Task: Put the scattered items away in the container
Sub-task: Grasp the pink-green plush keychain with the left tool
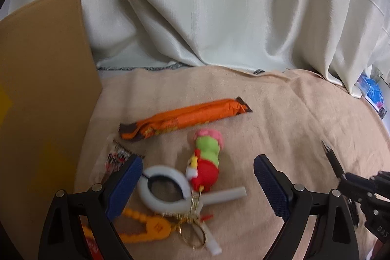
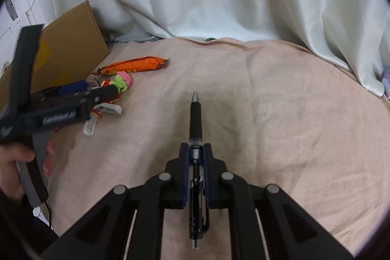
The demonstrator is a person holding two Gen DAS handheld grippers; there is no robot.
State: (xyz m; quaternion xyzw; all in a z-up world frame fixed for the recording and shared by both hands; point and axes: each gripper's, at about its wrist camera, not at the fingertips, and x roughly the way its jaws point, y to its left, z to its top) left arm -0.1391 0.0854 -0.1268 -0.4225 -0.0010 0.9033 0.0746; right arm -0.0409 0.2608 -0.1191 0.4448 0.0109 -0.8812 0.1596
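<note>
The right gripper (image 2: 196, 157) pinches a black click pen (image 2: 196, 113) between its blue-padded fingers (image 2: 185, 162), the barrel running straight forward past the tips, silver nib ahead, over the beige towel-like cloth (image 2: 280, 113). The left gripper (image 1: 197, 177) has its fingers spread wide and holds nothing; between them lie a grey plastic ring clamp (image 1: 163, 189) and a red-and-green plush keychain doll (image 1: 207, 160), with an orange beaded plastic tag (image 1: 151, 228) closer in. Just beyond the fingertips rests an orange snack bar wrapper (image 1: 185, 118). Beside the left finger lies a small patterned sachet (image 1: 117, 157), then the brown cardboard box (image 1: 41, 94), its inside hidden. White curtain (image 1: 219, 4) hangs behind.
</note>
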